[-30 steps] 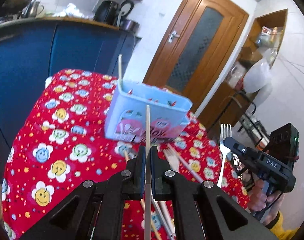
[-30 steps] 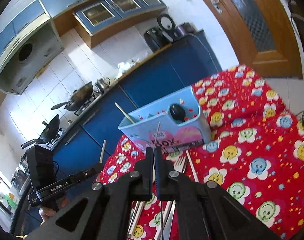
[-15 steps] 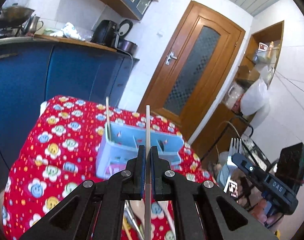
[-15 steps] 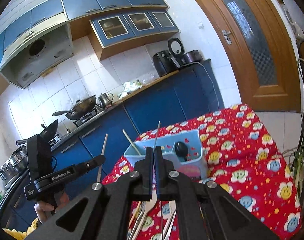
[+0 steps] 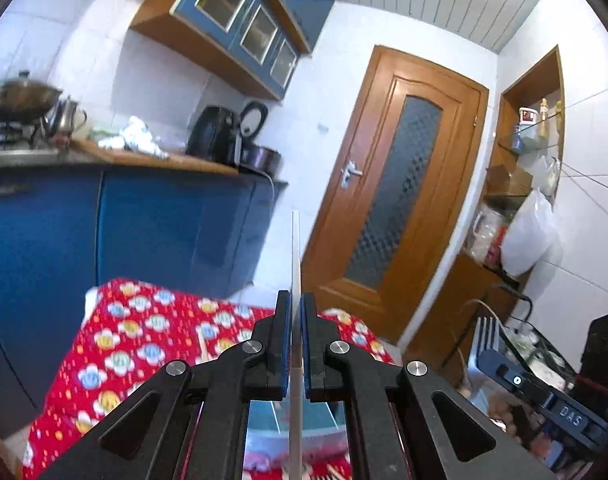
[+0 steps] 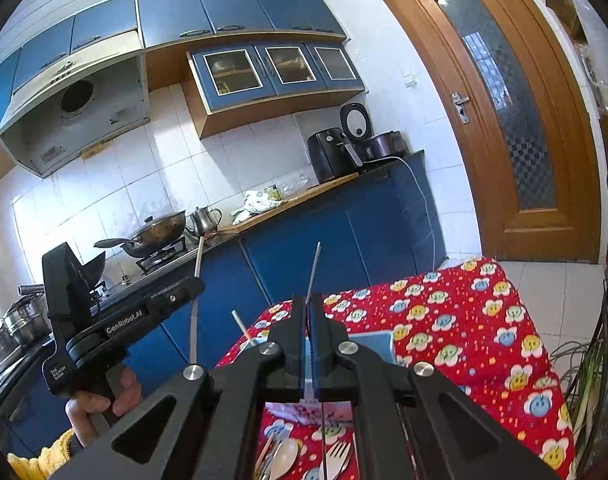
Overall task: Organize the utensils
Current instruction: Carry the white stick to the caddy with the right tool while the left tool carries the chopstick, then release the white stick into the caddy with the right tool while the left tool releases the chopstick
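Above the red smiley-flower tablecloth [image 6: 483, 320], we hold a pale flat chopstick [image 5: 296, 248] clamped in the left gripper [image 5: 296, 312] and a steel fork [image 5: 488, 330] in the right gripper [image 6: 308, 312], best lowered plumb into the light-blue plastic box [image 6: 373, 342].

bright daylit kitchen, strong fisheye curvature, dark corners, slight motion blur

Both grippers, left [image 5: 296, 312] and right [image 6: 307, 316], rose above the box [image 6: 373, 344].
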Demonstrator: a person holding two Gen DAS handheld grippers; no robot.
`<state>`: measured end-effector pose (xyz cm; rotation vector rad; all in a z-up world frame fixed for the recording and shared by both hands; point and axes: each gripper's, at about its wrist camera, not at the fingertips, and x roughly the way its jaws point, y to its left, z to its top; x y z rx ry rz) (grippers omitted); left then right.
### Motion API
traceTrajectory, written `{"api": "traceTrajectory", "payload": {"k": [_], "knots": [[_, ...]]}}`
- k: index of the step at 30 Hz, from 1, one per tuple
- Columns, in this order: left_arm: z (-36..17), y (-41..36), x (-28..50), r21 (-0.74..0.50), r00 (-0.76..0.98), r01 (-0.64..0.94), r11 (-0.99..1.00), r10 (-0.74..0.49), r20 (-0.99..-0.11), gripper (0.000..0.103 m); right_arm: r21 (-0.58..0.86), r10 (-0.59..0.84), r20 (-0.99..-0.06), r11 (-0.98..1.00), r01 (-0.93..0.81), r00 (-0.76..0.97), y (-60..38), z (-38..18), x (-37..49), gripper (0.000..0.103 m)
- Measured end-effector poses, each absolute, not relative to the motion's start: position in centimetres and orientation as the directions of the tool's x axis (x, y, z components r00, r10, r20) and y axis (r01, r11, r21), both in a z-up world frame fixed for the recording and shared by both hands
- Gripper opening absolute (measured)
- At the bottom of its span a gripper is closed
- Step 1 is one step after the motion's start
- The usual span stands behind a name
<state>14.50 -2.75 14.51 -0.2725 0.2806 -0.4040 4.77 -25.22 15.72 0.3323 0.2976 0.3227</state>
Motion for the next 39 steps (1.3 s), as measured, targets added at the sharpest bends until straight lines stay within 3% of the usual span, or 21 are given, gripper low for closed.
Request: {"api": "traceTrajectory", "payload": {"k": [17,26,39], "knots": [[11.2,-4.3,18.6,-0.203,0.971,0.202,0.958,-0.223,-0.088,0.004,0.310,0.307,-0.165,0.918,-0.246,0.937,-24.4,15.3,11.4,0.003],[8.1,-4.7,19.5,-0.159,0.981,0.152,0.975,-0.169,-0.098,0.004,0.248,0.278,-0.170,0.940,-0.232,0.945,-23.2,12.9,14.4,0.003],[6.3,-5.4,19.0,-0.113,0.974,0.161,0.980,-0.176,-0.143,0.005,0.174,0.251,-0.278,0.962,-0.209,0.927,-21.9,10.0,15.4,0.004]]}}
